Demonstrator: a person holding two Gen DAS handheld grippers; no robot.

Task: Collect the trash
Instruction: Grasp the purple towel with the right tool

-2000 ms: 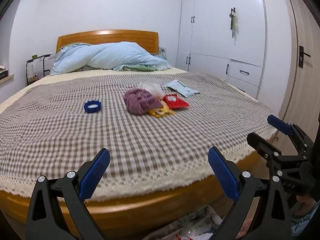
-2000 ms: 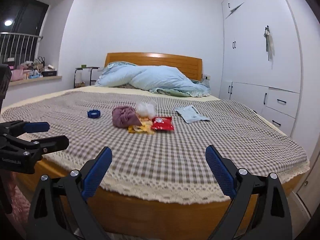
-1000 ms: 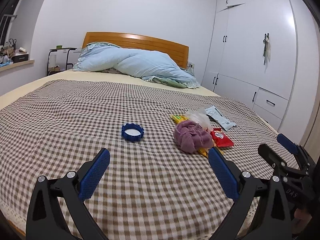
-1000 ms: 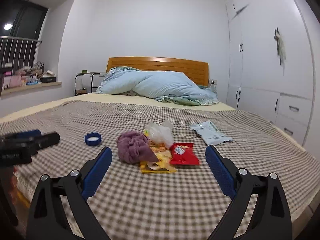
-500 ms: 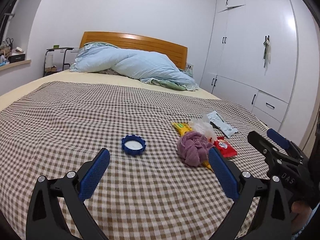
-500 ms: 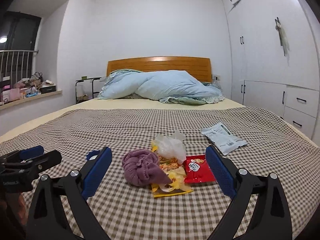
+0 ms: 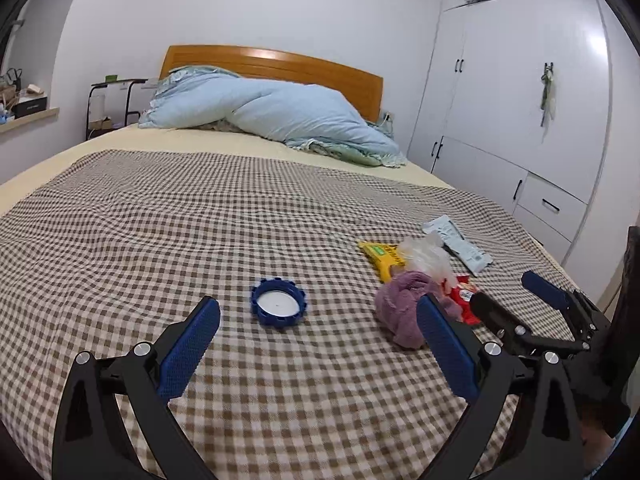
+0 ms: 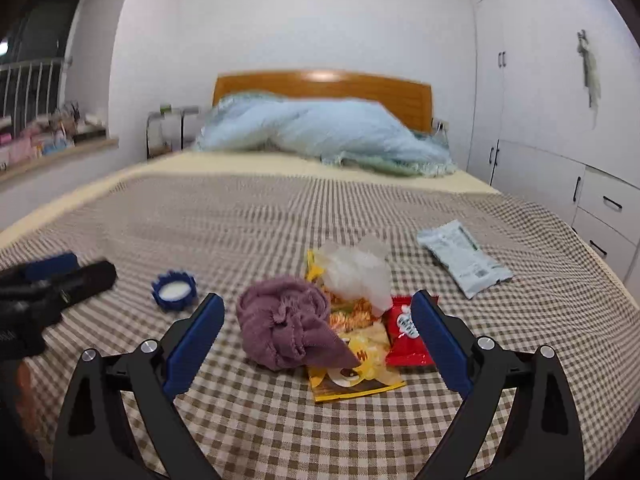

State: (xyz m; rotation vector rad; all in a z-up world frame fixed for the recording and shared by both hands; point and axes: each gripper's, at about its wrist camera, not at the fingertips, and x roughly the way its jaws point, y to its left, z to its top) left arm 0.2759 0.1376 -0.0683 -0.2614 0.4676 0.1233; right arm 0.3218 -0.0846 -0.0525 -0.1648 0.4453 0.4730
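Both grippers hang low over a bed (image 7: 120,240) covered by a brown-and-cream checked spread, and neither holds anything. The left gripper (image 7: 318,344) has its blue-padded fingers spread wide apart, and the blue bottle cap (image 7: 279,307) lies on the spread just ahead of the gap between them, open side up with a white liner showing. The right gripper (image 8: 318,332) is likewise spread wide, its fingers framing a small heap of litter: a crumpled mauve cloth (image 8: 286,322) sits at the near left of the heap, resting partly on a yellow snack packet (image 8: 360,368); a clear plastic bag (image 8: 356,270) lies crumpled on the far part of that packet, and a red snack packet (image 8: 406,330) lies flat at the right, touching the yellow one and partly behind the right finger pad. A pale grey-white sachet (image 8: 462,258) lies by itself farther back and to the right, apart from the heap. In the left wrist view the same heap appears to the right of the cap, with the mauve cloth partly hidden by the left gripper's right finger and the right gripper's black frame reaching in from the right edge. At the head of the bed a light blue duvet (image 7: 272,116) is bunched against the wooden headboard (image 7: 280,64). White wardrobe doors (image 7: 520,100) line the wall on the right side.
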